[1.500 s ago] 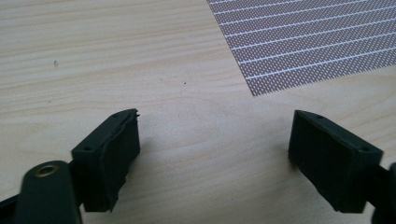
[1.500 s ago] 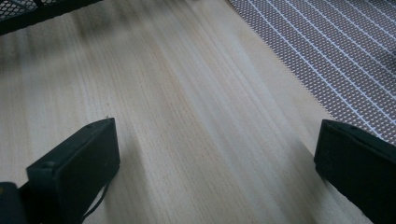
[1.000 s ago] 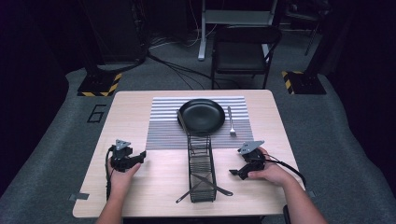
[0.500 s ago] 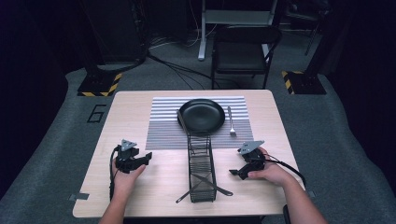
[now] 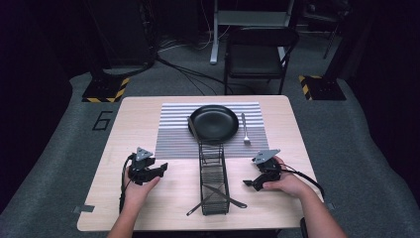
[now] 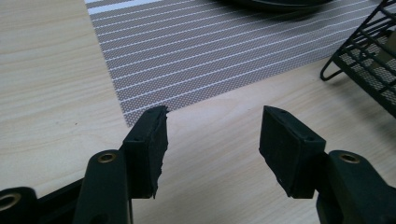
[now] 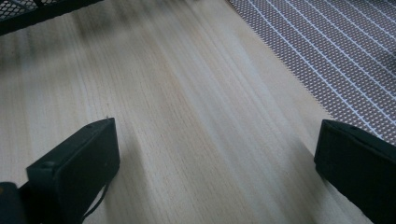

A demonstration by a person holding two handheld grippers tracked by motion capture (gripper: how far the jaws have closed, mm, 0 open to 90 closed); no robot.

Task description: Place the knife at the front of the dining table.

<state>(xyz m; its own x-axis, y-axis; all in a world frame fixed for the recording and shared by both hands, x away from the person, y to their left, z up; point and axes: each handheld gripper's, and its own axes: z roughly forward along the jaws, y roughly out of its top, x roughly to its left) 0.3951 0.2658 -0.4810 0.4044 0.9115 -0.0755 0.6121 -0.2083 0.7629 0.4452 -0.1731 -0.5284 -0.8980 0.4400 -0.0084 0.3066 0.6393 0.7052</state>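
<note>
My left gripper (image 5: 161, 168) hovers over the bare wood left of a black wire basket (image 5: 214, 163), pointing toward it. Its jaws have just been closing and stand partly open with nothing between them, as the left gripper view (image 6: 212, 126) shows. My right gripper (image 5: 246, 183) rests low on the table right of the basket, open and empty, its jaws spread wide over the wood (image 7: 219, 140). A black plate (image 5: 214, 122) sits on a striped placemat (image 5: 173, 134) with a fork (image 5: 244, 129) to its right and a knife (image 5: 193, 130) to its left.
Dark utensils (image 5: 218, 196) lie crossed at the basket's near end, sticking out over the table (image 5: 133, 119). The placemat's corner (image 6: 140, 107) lies just ahead of my left jaws. A folding chair (image 5: 257, 54) and cables stand beyond the far edge.
My left gripper has shifted a little to the right, toward the basket, and risen slightly. The right hand and gripper have stayed put.
</note>
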